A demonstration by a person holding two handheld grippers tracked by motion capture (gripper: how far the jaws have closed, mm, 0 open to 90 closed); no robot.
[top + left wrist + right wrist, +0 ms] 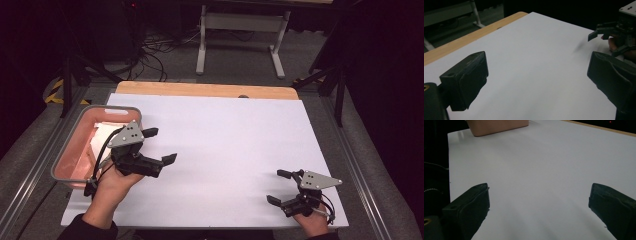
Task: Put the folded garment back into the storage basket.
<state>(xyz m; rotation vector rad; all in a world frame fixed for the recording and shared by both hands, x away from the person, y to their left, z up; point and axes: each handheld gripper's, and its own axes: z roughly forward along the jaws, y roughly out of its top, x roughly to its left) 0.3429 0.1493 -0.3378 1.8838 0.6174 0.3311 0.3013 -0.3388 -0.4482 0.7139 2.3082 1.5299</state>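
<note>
The pink plastic basin with a grey rim [75,145] sits at the left edge of the white-covered surface [225,145], partly overhanging it, and holds something pale and flat inside [102,135]; what that is cannot be told. In the right gripper view the basin's pink wall [499,126] shows at the far top edge of the white sheet.

The left hand-held gripper [162,146] is just beside the basin, on the side facing the middle of the surface. Its grey three-cornered plate [129,134] overlaps the basin's near right corner in the high view, and its black jaws point away from the basin, spread wide with nothing between them. The left gripper view confirms this: the two jaws stand far apart over bare white sheet [536,82]. The person's left hand [112,182] grips the tool from below the basin's near corner.

The right hand-held gripper [279,187] is well apart from the basin, near the opposite near corner of the surface, its jaws aimed back toward the basin and also wide, holding nothing. It appears in the left gripper view too [607,41]. Beyond the basin, a strip of light wooden tabletop [205,90] shows along the far edge of the sheet.
</note>
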